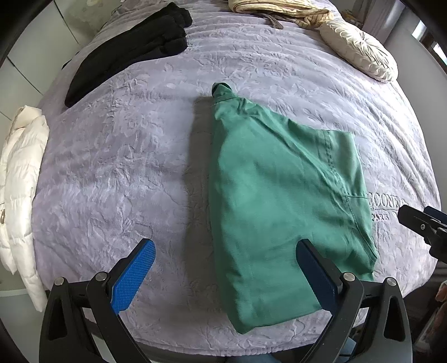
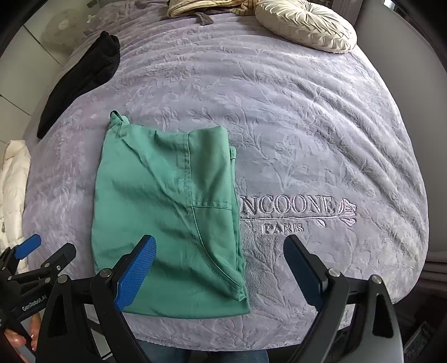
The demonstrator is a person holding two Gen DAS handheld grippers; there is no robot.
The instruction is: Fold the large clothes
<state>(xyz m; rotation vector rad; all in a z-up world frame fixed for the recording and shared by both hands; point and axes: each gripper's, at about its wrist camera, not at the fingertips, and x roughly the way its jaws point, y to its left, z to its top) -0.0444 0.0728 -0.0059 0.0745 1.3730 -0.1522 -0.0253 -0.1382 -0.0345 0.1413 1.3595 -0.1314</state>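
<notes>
The green garment (image 2: 167, 217) lies folded into a narrow, roughly rectangular stack on the bed (image 2: 307, 125), near its front edge and to the left of the embroidered lettering (image 2: 287, 208) on the lavender cover — its right edge just covers the start of that lettering. A seam runs down its top layer, and a small bunched end (image 1: 220, 89) pokes out at the far corner, pointing toward the head of the bed.

The left gripper (image 1: 223, 268) hangs over the near end of the garment with its blue-padded fingers (image 1: 134, 276) spread wide; nothing is between them, and the right-hand finger sits in front of the cloth's near edge. The right gripper (image 2: 220, 262) is likewise wide open and holds nothing — its left finger overlaps the garment's lower part in the view, its right finger is over bare cover below the lettering. In the right wrist view the left gripper shows at the lower left corner, with the person's fingers on its handle.

Further off, a black garment (image 1: 134, 47) lies along the bed's far left side, a white puffer jacket (image 1: 22, 195) hangs at the left edge, a round cream cushion (image 2: 307, 25) rests at the far right, and a striped beige cloth (image 1: 279, 11) is heaped at the head.
</notes>
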